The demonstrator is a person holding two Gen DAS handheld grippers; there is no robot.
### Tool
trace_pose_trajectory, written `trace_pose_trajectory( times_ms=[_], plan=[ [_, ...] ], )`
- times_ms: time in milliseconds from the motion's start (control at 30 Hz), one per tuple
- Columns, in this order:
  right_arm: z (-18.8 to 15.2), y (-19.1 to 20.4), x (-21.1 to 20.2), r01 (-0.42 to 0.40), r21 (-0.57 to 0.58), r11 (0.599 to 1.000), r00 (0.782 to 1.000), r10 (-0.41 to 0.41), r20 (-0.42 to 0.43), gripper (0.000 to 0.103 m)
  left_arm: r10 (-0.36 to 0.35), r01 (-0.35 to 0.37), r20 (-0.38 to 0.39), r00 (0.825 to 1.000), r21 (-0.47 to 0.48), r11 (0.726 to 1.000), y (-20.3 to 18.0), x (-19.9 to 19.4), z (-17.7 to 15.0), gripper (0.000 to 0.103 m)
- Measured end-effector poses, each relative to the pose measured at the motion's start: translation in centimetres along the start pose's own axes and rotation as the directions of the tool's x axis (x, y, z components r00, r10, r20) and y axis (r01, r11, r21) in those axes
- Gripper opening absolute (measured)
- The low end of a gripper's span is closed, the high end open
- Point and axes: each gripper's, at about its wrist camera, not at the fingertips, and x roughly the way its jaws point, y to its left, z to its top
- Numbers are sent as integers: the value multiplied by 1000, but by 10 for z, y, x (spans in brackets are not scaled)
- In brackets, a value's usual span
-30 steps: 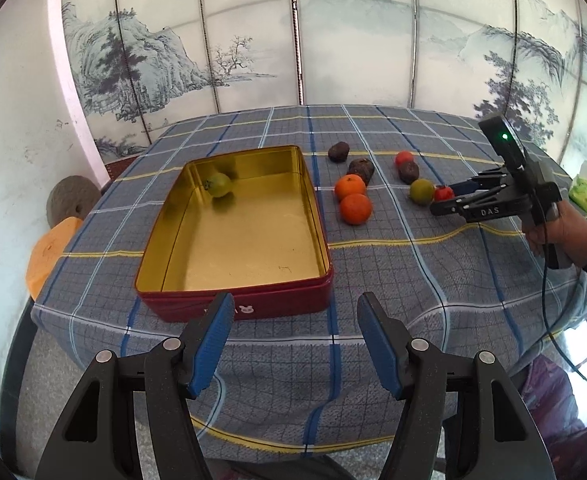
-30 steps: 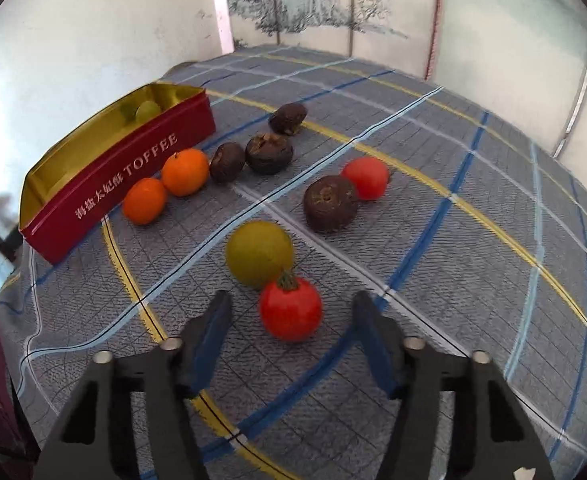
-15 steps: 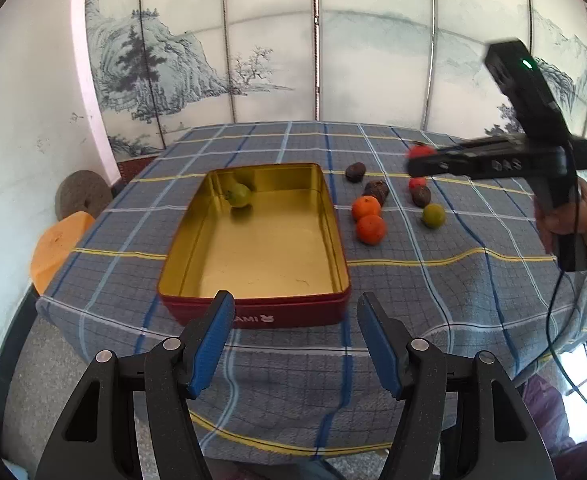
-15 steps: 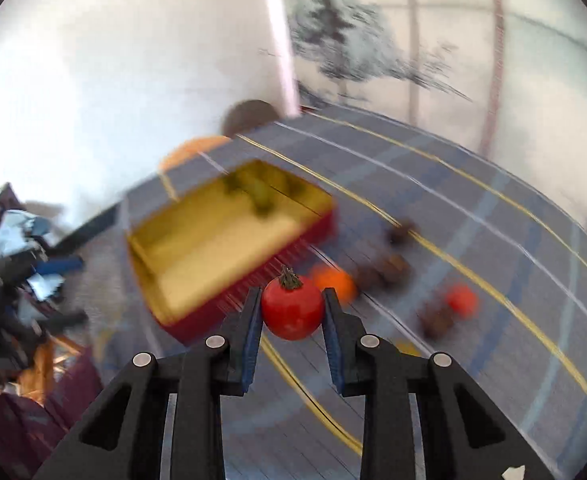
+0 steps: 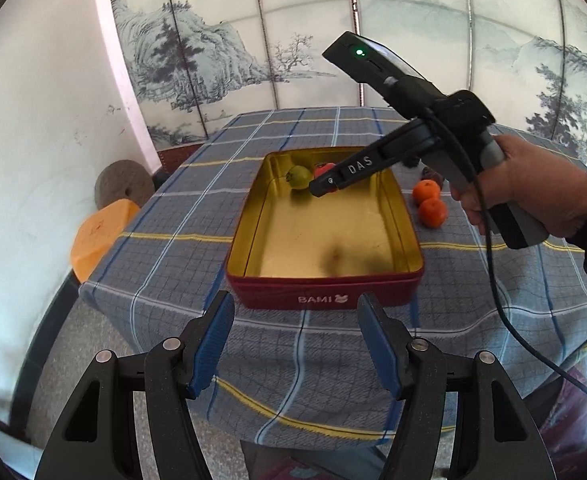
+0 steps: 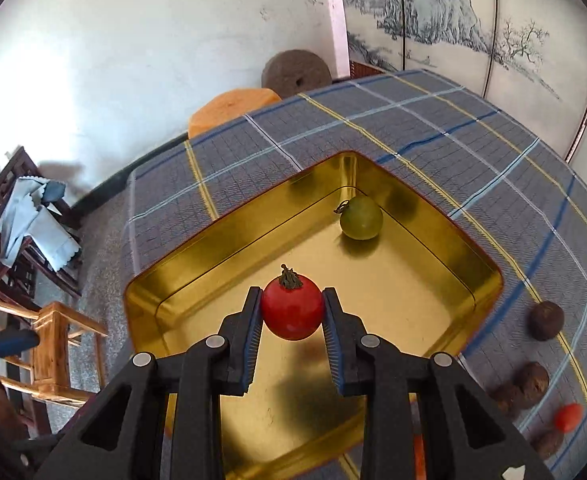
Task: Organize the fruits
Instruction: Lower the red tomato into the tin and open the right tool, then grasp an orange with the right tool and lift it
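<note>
My right gripper is shut on a red tomato and holds it above the gold inside of the red tin. A green fruit lies in the tin's far corner. Seen from the left wrist, the right gripper hangs over the far end of the tin, with the tomato next to the green fruit. My left gripper is open and empty, off the table's near edge. Two oranges lie right of the tin.
Several brown fruits and a small red one lie on the checked cloth right of the tin. An orange stool and a round stone stand by the wall at the left. A wooden chair and a rack stand beyond the table.
My right gripper closed on the red tomato, lifted it off the cloth and carried it left over the tin. My left gripper drew back from the table, still open.
</note>
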Motion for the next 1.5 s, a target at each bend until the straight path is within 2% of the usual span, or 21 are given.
trace_pose_trajectory(
  times_ms=[200,433,700,833,900,1033,1167,1367,1500],
  plan=[
    [21,-5,24,22,36,999,999,-21,-35,27,6,-7,-44,999,-20,1000,9,11,-5,65],
    [35,-10,39,33,79,996,999,-30,-34,29,13,-15,-77,997,-25,1000,11,19,-10,65],
    [41,-15,24,-2,125,992,998,-6,65,36,19,-21,-99,995,-20,1000,7,23,-11,65],
    [33,-15,-1,-50,141,989,989,29,145,51,23,-24,-103,994,-13,1000,3,23,-10,65],
    [26,-12,-18,-79,142,987,981,51,190,52,23,-24,-105,994,-6,1000,0,21,-10,65],
    [1,-3,-57,-110,117,987,958,74,278,61,27,-27,-97,995,7,1000,-3,19,-10,66],
    [-48,5,-94,-73,83,994,939,41,342,65,29,-28,-90,996,12,1000,-5,16,-9,66],
    [-134,-18,-113,48,160,986,953,-93,288,65,-13,14,-69,998,21,1000,-17,12,-7,68],
    [-156,-38,-112,61,214,975,960,-116,256,66,-62,66,-72,995,50,997,-35,10,-8,70]
  ],
)
